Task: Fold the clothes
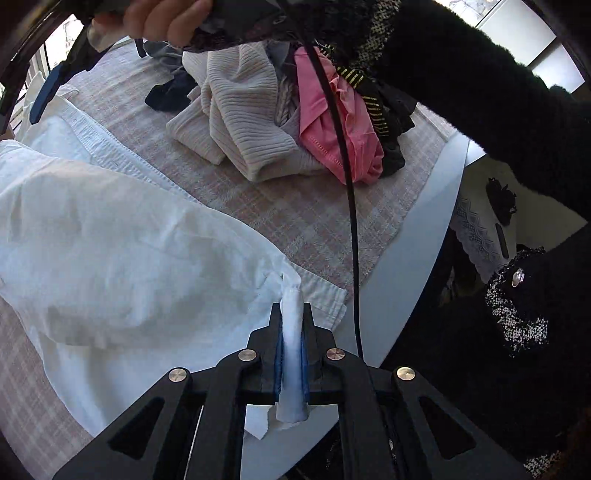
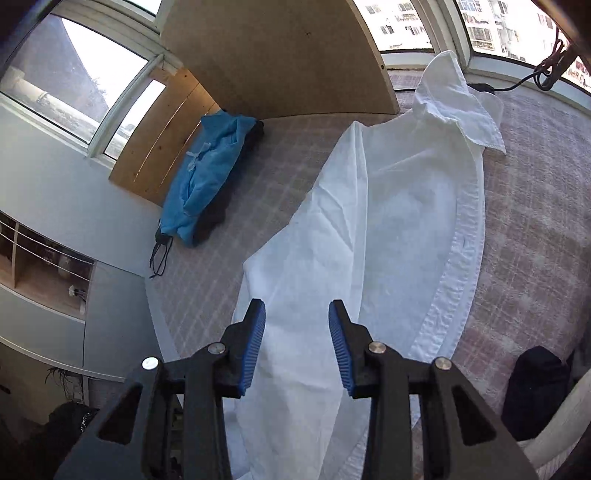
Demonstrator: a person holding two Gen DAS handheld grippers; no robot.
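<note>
A white shirt (image 1: 122,240) lies spread across the pink checked cloth (image 1: 295,206) on the table. My left gripper (image 1: 292,314) is shut on a bunched corner of its hem near the table's front edge. In the right wrist view the same white shirt (image 2: 388,221) runs lengthwise away from me, collar (image 2: 461,110) at the far end. My right gripper (image 2: 297,314) is open just above the shirt's near end, nothing between its blue pads. The right gripper's blue tip (image 1: 46,92) shows at the upper left of the left wrist view, held by a hand (image 1: 166,18).
A pile of clothes sits behind: a beige ribbed knit (image 1: 240,122), a pink garment (image 1: 332,129) and black lace pieces (image 1: 391,110). A folded blue garment (image 2: 210,170) lies by a wooden board (image 2: 277,55). A black cable (image 1: 349,203) hangs across. A dark sleeve (image 1: 498,110) crosses the right.
</note>
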